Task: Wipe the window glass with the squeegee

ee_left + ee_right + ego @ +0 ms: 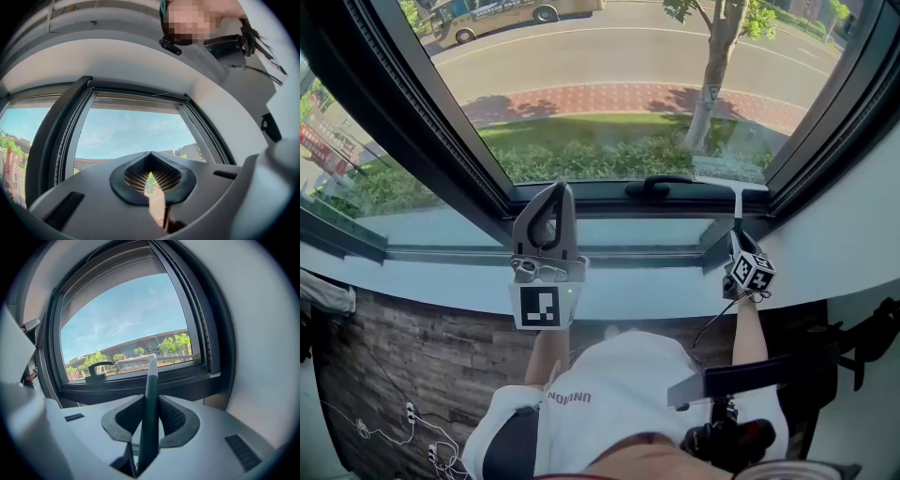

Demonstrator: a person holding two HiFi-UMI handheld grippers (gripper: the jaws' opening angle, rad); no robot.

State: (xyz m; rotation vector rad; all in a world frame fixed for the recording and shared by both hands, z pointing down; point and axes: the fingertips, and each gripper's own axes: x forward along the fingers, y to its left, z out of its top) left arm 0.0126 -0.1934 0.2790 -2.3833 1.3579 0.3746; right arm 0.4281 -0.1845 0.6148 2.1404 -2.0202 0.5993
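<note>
The window glass (628, 84) fills the upper head view, looking out on a street and a tree. My right gripper (737, 239) is at the lower right corner of the window, shut on the squeegee (738, 208). In the right gripper view, the squeegee's dark green handle (150, 413) stands between the jaws of the right gripper (151, 404). Its pale blade lies across the bottom of the glass (126, 319). My left gripper (560, 192) is raised before the lower frame, left of centre, shut with nothing in it. The left gripper's (150, 154) tips meet in front of the glass (131, 131).
A black window handle (661, 184) sits on the lower frame between the grippers, also seen in the right gripper view (96, 369). A pale sill (441, 272) runs below. White wall (862, 216) flanks the right. Cables (412, 422) lie on the wooden floor; dark equipment (825, 366) stands at the right.
</note>
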